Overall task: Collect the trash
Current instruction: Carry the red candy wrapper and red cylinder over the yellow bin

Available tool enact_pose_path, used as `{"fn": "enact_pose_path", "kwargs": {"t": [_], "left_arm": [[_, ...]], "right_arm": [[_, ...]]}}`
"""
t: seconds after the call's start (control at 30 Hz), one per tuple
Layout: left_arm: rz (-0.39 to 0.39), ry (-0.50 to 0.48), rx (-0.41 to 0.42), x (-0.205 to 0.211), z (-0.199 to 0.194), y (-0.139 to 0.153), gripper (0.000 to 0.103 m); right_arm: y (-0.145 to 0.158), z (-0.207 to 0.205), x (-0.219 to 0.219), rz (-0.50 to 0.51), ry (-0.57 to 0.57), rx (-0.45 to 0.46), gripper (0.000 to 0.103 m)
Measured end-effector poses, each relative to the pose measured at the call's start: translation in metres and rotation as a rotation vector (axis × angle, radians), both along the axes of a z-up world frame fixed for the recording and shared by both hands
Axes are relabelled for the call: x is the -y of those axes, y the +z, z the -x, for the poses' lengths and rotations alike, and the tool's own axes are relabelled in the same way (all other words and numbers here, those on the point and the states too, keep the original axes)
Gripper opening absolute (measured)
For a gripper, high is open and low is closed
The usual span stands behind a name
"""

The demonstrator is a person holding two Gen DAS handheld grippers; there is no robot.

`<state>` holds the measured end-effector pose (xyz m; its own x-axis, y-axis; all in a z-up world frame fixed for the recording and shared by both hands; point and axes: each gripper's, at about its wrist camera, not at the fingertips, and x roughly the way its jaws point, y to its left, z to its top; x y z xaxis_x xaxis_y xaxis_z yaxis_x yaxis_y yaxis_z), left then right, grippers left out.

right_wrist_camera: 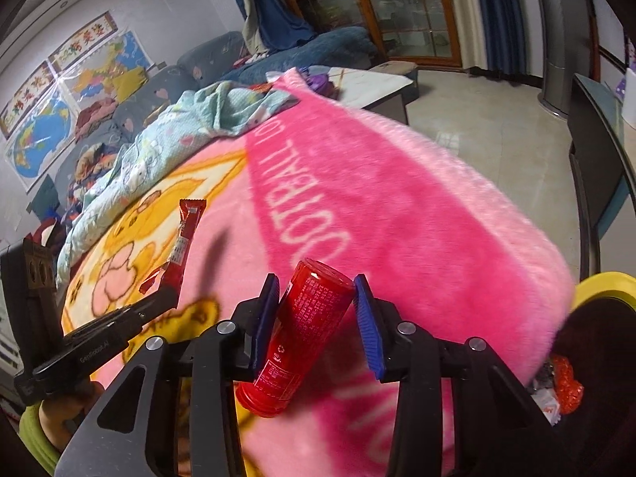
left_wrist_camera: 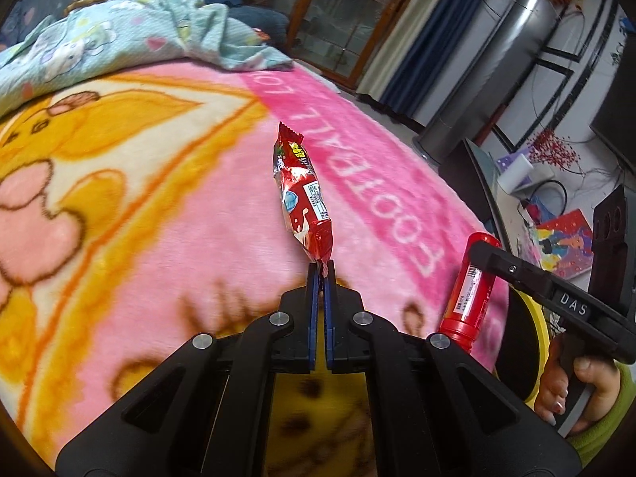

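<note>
Over the pink blanket [left_wrist_camera: 167, 214], left gripper [left_wrist_camera: 321, 272] pinches the red snack wrapper [left_wrist_camera: 304, 194]; right gripper [right_wrist_camera: 316, 318] loosely brackets the tilted red bottle [right_wrist_camera: 304, 332]; carry both steadily to the yellow-rimmed bin [right_wrist_camera: 604, 282]; firm up the bottle grip.

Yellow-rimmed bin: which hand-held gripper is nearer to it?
Right. The right hand-held gripper, gripping the red bottle, is beside the bin; the left hand-held gripper, with the wrapper, is farther off.

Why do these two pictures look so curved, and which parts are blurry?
Both views bulge from fisheye lenses, with dark corners. Left wrist view: the red wrapper is sharp, while the pink blanket near the bottom edge smears. Right wrist view: the red bottle is crisp with a small glare spot on its end, and the blanket's edge is blurred.
</note>
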<state>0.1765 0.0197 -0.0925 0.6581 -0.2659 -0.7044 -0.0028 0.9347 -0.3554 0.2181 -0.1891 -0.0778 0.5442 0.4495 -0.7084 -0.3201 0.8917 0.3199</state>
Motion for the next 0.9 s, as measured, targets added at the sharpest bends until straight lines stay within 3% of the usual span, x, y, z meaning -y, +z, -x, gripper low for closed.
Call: {"fn": "enact_pose_path", "kwargs": {"t": [0.33, 0.9], "left_arm": [[0.001, -0.095, 0.030, 0.044, 0.001, 0.014, 0.000], [-0.037, -0.335, 0.076, 0.139, 0.005, 0.027, 0.000]], "right_arm": [[0.020, 0.017, 0.059, 0.009, -0.073, 0.054, 0.034], [0.041, 0.042, 0.143, 0.002, -0.234, 0.114, 0.034]]}}
